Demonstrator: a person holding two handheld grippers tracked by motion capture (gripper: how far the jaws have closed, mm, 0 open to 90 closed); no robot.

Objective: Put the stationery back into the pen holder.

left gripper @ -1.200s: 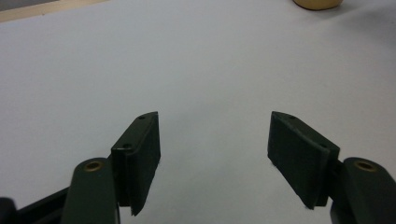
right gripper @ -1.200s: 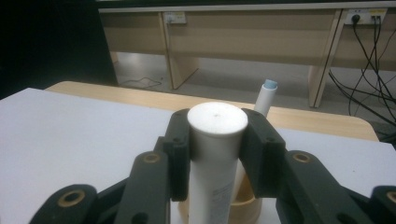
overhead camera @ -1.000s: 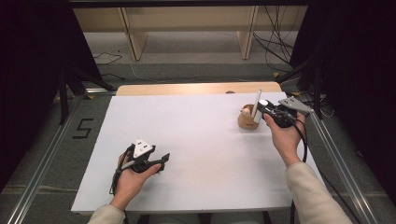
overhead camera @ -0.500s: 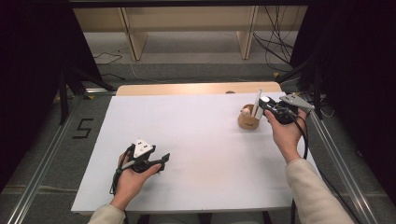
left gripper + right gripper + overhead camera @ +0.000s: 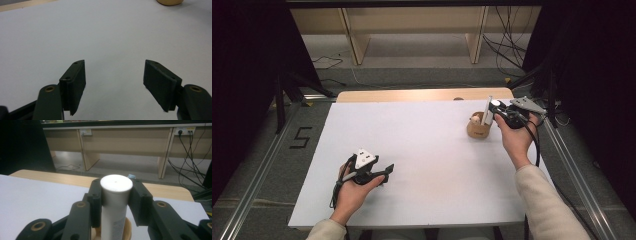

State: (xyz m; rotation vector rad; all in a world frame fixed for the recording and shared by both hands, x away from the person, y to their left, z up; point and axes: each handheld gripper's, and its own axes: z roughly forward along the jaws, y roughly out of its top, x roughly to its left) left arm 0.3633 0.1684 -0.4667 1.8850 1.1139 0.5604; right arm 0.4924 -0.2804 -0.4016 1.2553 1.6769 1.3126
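Observation:
A white tube with a round white cap [image 5: 116, 195] stands upright, its lower end inside a small wooden cup [image 5: 477, 128] at the table's far right. My right gripper [image 5: 495, 114] is shut on the tube just below the cap, with both black pads [image 5: 96, 195] pressed on its sides. A small blue-tipped item [image 5: 131, 176] peeks up behind the cap. Near the front left, my left gripper [image 5: 384, 172] rests low on the white table surface [image 5: 427, 150]. It is open, with nothing between its pads [image 5: 75, 82]. The wooden cup's base [image 5: 170, 2] lies far ahead of it.
A bare wooden strip [image 5: 422, 95] runs along the table's far edge. Behind the table are wooden desk legs [image 5: 87, 157] and loose cables [image 5: 190, 150] on the floor. Dark curtains stand at both sides.
The right hand has shifted slightly with the tube in its grip at the cup. The left gripper has stayed still.

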